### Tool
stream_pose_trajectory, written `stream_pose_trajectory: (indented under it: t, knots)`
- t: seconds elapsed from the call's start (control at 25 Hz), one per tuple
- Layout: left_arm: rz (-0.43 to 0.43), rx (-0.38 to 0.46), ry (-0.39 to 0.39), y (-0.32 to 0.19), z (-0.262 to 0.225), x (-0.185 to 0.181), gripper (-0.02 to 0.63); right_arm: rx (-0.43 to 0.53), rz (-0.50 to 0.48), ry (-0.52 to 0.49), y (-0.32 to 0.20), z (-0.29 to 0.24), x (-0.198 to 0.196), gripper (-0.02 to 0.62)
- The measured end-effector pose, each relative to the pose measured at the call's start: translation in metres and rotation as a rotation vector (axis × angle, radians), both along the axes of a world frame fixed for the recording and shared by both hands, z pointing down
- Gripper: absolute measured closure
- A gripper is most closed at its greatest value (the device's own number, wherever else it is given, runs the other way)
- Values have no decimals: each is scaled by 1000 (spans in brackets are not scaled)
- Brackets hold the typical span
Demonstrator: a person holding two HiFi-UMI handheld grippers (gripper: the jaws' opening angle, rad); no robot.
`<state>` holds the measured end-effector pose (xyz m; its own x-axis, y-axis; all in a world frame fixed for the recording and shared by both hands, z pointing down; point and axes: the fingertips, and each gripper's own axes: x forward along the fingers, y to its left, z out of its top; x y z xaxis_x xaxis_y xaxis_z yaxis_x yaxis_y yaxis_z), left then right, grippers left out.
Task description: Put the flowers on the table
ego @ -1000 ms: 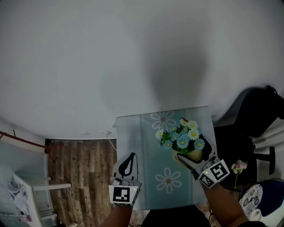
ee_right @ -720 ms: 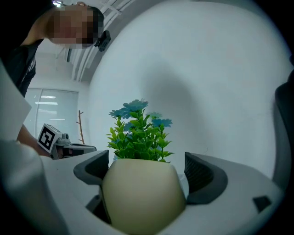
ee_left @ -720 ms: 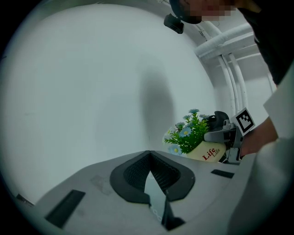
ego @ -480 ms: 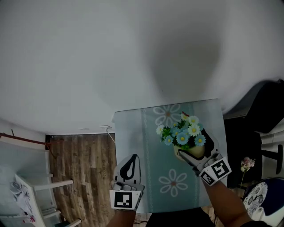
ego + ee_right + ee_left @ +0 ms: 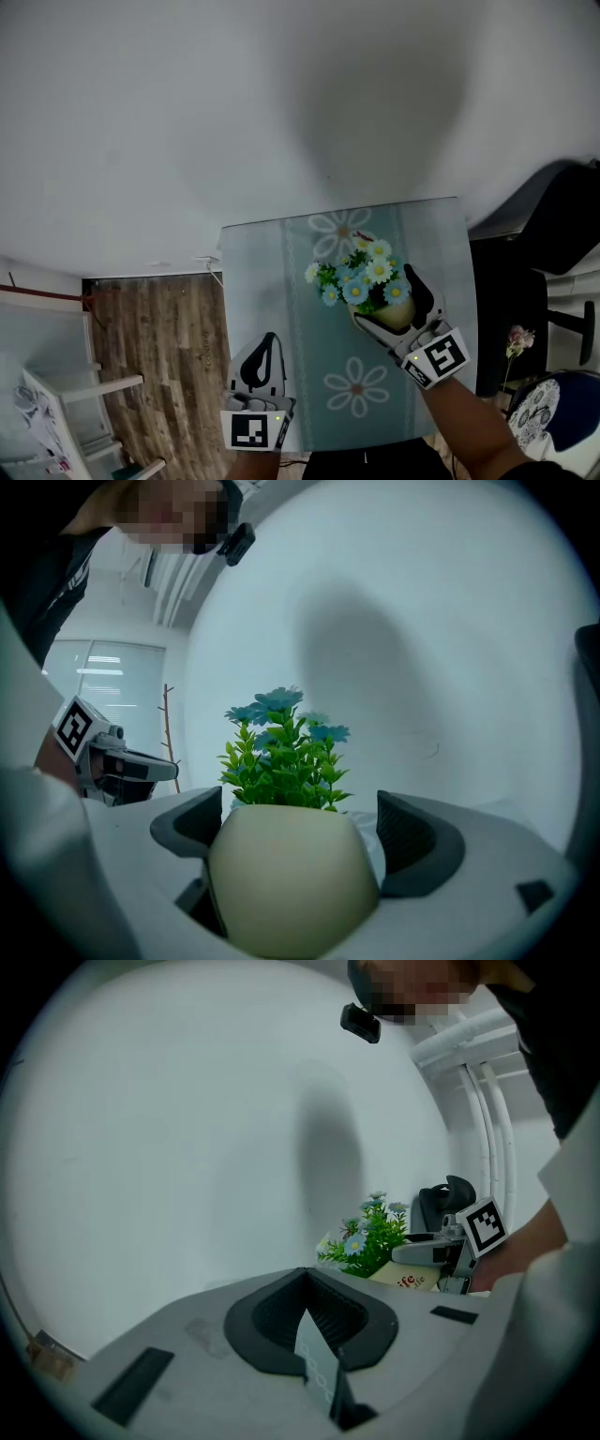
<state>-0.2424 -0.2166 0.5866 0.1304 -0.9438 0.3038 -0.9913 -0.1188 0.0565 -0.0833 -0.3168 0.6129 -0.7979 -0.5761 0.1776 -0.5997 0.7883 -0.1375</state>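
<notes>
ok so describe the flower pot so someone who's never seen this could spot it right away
Find the small table with the pale blue cloth by the white wall. At its right side the right gripper holds in its jaws a round cream pot of blue and white daisies. The cloth's printed flowers are flat, and the pink sprig stands off the table.

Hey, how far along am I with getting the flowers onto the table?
Done: the flowers are over the table. In hand: the right gripper grips their pot; the left gripper is shut and empty. Left: release the pot; whether it touches the table yet can't be told.
</notes>
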Motion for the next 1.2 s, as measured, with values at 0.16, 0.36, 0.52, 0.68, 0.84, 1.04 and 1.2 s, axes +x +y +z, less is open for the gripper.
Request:
stream_pose_trajectory:
  t: [0.16,0.36,0.52,0.68,0.84,1.04,1.2]
  knots:
    - [-16,-28,14,6,12,1,601,2,-3,8,1,10,0,57]
    - [47,43,11,10,12,20,601,21,-3,15,8,15,4,55]
    - [40,-19,9,19,25,21,601,16,-8,24,14,17,3,55]
    - [50,-54,1,20,24,28,601,0,3,40,20,18,6,55]
    - [67,-67,26,24,21,39,601,-31,34,64,25,23,8,55]
    - [82,-65,20,31,17,40,601,-47,55,93,36,28,12,55]
    - [95,-60,11,42,19,39,601,-67,71,112,45,30,15,55]
